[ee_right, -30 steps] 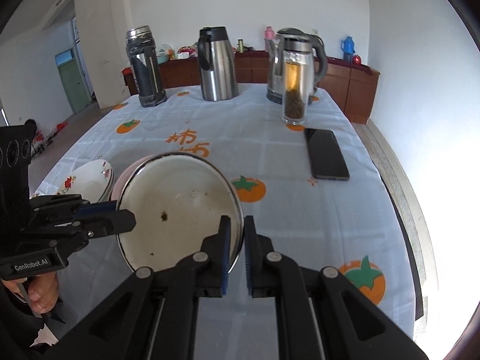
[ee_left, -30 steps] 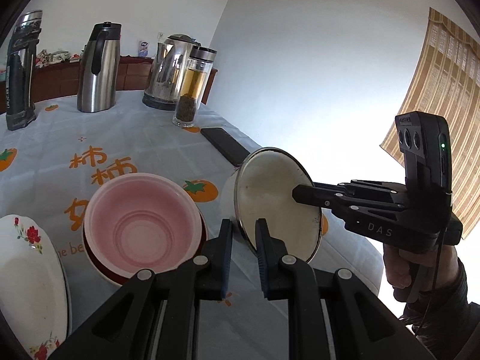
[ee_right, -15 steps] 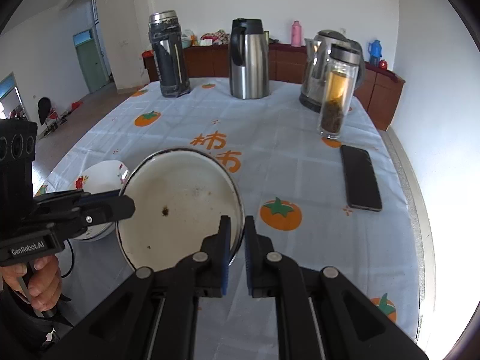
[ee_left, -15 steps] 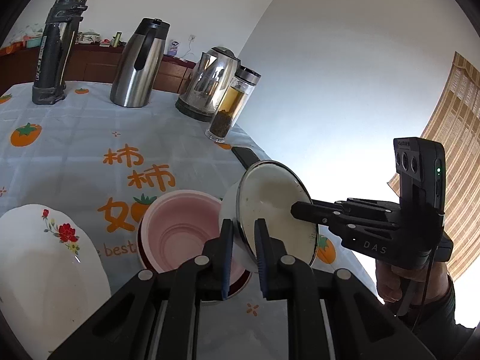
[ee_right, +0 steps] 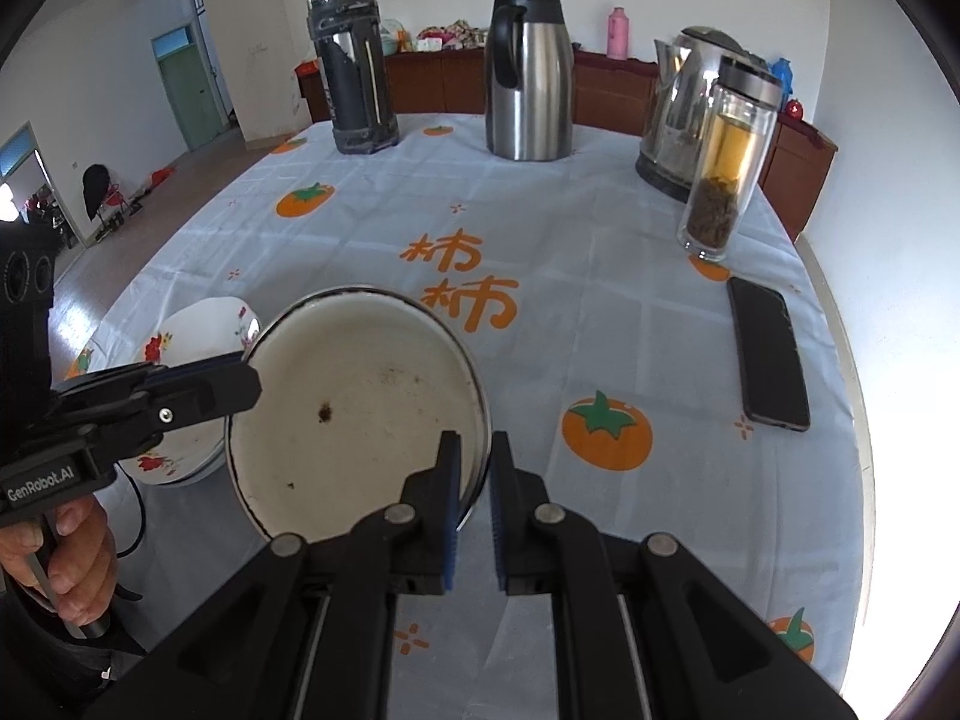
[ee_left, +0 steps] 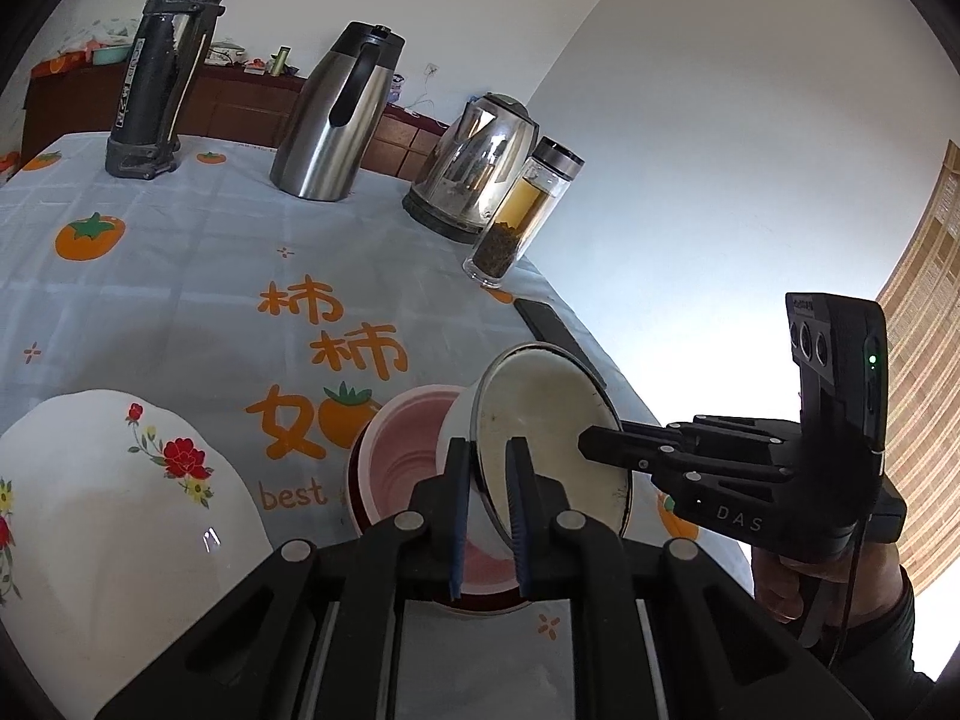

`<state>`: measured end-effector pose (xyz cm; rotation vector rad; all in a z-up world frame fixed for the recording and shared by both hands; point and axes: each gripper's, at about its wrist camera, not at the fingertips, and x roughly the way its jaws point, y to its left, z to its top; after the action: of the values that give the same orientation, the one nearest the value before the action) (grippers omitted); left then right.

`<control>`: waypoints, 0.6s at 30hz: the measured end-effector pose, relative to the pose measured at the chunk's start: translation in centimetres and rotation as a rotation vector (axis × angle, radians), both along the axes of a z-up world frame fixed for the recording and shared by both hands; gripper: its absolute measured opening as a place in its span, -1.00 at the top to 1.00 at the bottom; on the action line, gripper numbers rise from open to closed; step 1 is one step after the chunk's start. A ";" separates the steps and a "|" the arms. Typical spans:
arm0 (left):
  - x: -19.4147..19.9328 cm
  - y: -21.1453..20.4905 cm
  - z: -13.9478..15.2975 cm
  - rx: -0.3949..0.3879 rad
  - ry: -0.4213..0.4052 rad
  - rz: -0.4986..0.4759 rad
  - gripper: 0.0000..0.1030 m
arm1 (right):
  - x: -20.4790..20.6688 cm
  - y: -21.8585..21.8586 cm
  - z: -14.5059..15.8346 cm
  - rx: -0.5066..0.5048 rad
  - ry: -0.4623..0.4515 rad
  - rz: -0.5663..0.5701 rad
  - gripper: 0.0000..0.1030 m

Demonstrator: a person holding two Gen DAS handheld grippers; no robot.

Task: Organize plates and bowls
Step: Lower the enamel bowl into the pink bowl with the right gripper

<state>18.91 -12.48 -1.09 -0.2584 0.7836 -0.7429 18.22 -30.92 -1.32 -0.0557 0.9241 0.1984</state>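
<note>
A white enamel bowl with a dark rim is held in the air between both grippers, above a pink bowl that sits nested in a dark red one on the table. My left gripper is shut on the enamel bowl's near rim. My right gripper is shut on the opposite rim; the enamel bowl has dark specks inside. A white flowered plate lies to the left, also in the right wrist view.
A dark thermos, a steel jug, a kettle and a glass tea bottle stand at the table's far side. A black phone lies near the right edge.
Both grippers have raised the enamel bowl and carried it over the pink bowl; both cameras sit higher above the table. Both keep their hold on the rim.
</note>
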 end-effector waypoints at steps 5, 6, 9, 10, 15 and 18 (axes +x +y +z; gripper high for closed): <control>0.3 0.2 -0.2 0.004 0.013 0.012 0.74 | 0.8 0.4 -0.7 -0.011 0.024 0.002 0.82; 0.4 0.2 -0.3 0.007 0.015 0.014 0.74 | 0.9 0.4 -0.8 -0.011 0.027 0.002 0.82; 0.4 0.1 -0.5 0.020 0.017 0.021 0.74 | 1.0 0.5 -1.2 -0.011 0.036 0.003 0.82; 0.4 0.1 -0.5 0.022 0.019 0.021 0.74 | 1.1 0.5 -1.2 -0.013 0.038 0.003 0.82; 0.4 0.0 -0.6 0.043 0.014 0.031 0.74 | 1.2 0.6 -1.5 -0.018 0.046 0.005 0.81; 0.3 -0.1 -0.6 0.060 0.005 0.040 0.74 | 1.2 0.8 -1.5 -0.023 0.049 0.009 0.81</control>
<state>19.25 -12.59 -1.71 -0.2212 0.8024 -0.6804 19.47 -30.11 -2.87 -0.0766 0.9756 0.1980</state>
